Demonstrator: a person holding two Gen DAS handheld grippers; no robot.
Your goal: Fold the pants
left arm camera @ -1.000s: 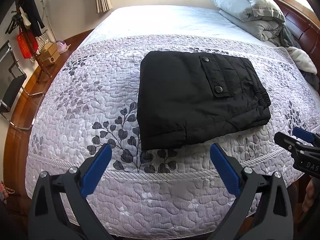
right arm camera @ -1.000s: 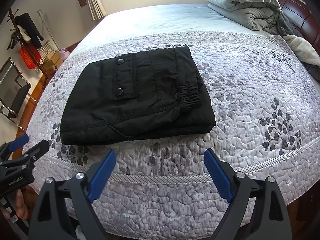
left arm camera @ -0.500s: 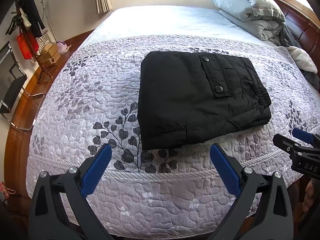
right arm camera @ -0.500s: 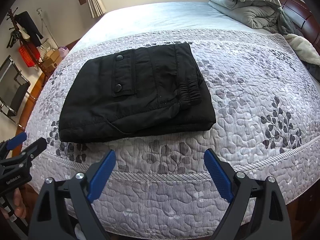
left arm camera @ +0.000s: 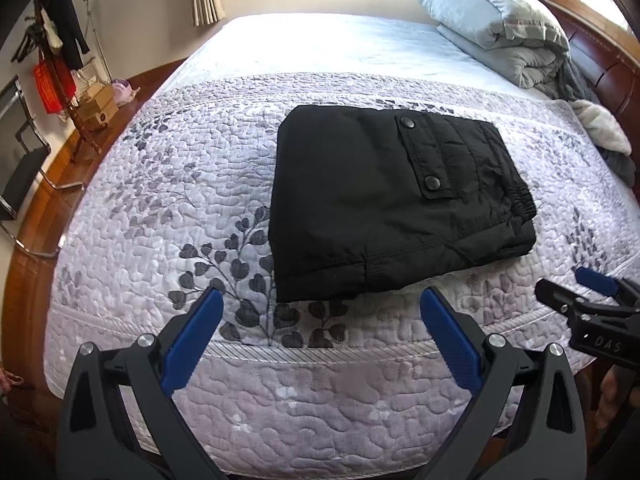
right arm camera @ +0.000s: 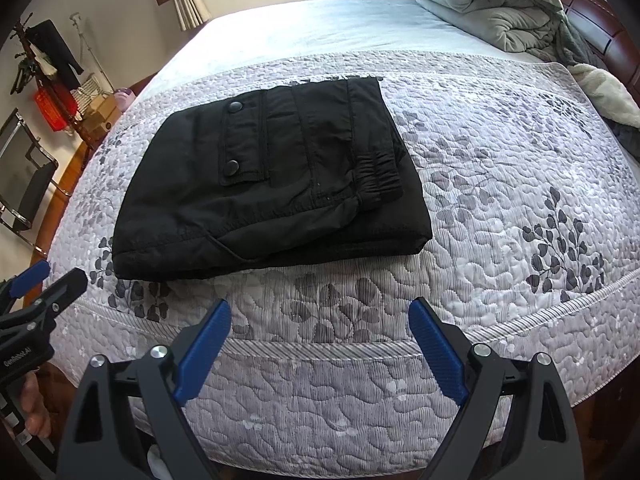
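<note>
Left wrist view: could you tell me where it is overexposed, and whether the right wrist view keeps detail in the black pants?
Left wrist view: the plain sheet beyond the quilt is blown out near the window, and fisheye bends the bed's edges. Right wrist view: the pants stay readable, seams, snaps and elastic waistband showing, though the fold shadows go solid black.

In the right wrist view the folded black pants sit higher and a little farther off than a second ago, so the right gripper has probably drawn back slightly toward the bed's edge.
</note>
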